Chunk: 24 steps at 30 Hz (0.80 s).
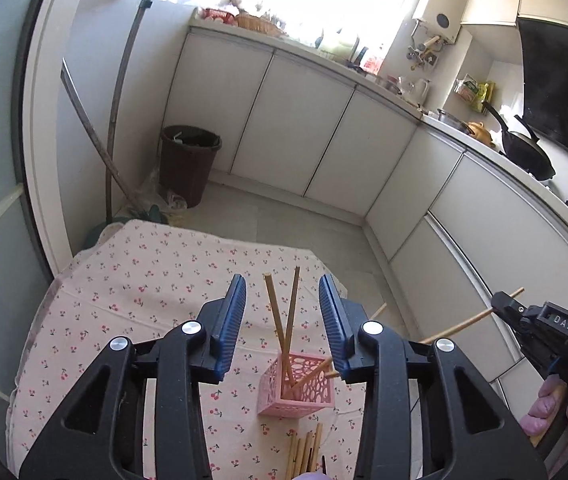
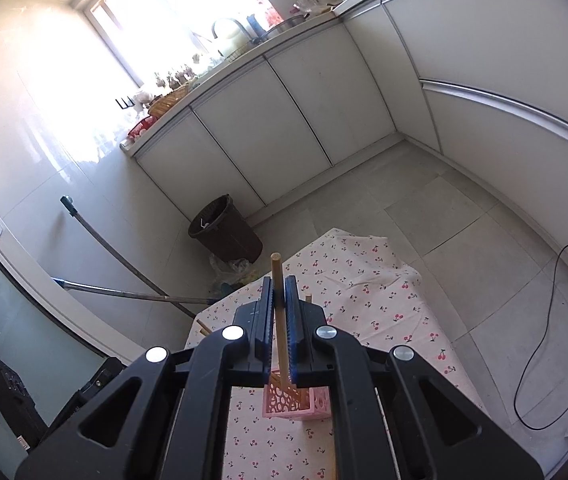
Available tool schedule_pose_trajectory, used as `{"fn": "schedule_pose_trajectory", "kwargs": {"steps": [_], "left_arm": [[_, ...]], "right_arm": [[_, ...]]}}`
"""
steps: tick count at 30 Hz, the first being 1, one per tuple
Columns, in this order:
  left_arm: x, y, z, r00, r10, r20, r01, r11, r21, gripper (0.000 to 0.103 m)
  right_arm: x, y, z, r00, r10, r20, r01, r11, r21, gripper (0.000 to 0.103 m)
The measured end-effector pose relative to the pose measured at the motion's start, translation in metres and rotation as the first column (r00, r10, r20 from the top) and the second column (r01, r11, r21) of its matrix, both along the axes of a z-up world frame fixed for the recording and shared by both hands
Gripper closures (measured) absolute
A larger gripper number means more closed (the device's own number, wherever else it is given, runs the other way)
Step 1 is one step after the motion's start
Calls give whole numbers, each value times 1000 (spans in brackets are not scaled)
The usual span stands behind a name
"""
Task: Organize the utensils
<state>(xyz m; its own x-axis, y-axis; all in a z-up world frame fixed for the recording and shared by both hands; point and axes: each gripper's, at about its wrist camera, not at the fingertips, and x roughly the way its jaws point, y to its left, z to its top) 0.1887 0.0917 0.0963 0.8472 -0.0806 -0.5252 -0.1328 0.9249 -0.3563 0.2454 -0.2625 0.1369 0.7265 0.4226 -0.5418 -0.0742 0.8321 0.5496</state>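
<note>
In the left wrist view, the left tool [image 1: 283,322] is seen wide open with nothing held, poised above the bench [image 1: 124,280] with its cherry-print cloth. Between its fingers the pink holder [image 1: 298,386] is framed, standing upright on the cloth with two chopsticks [image 1: 284,320] leaning in it and a third slanting out to the right. A loose bundle of chopsticks [image 1: 304,454] is seen lying on the cloth just in front of the holder. At the right edge, the right tool [image 1: 502,304] is seen gripping a single chopstick [image 1: 464,322].

In the right wrist view, the right tool [image 2: 279,320] is closed on that chopstick [image 2: 278,280], which is held nearly upright, its lower end close over the holder's [image 2: 316,404] opening; whether the tip is already inside cannot be told.

The step in hand is judged to be the insertion of this chopstick. A short lowering into the opening and a release are called for next, after which another stick from the bundle would be fetched.
</note>
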Motion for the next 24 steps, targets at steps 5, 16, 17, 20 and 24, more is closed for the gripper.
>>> {"fn": "schedule_pose_trajectory", "kwargs": {"steps": [5, 16, 17, 20, 24], "left_arm": [[8, -2, -16, 999, -18, -49, 16, 1000, -23, 66], [-10, -39, -13, 998, -56, -29, 59, 992, 109, 54], [-11, -42, -15, 998, -54, -32, 58, 991, 123, 53], [-16, -49, -21, 998, -53, -47, 59, 987, 147, 45], [-22, -57, -33, 995, -65, -76, 78, 980, 184, 37]], "right_arm": [[17, 27, -25, 998, 50, -39, -50, 999, -3, 93], [-31, 52, -28, 996, 89, 31, -78, 964, -254, 89], [-34, 52, -30, 996, 89, 29, -78, 961, -266, 83], [-44, 47, -38, 997, 80, 21, -71, 954, -291, 64], [-57, 40, -51, 997, 73, -5, -70, 939, -336, 58]]}}
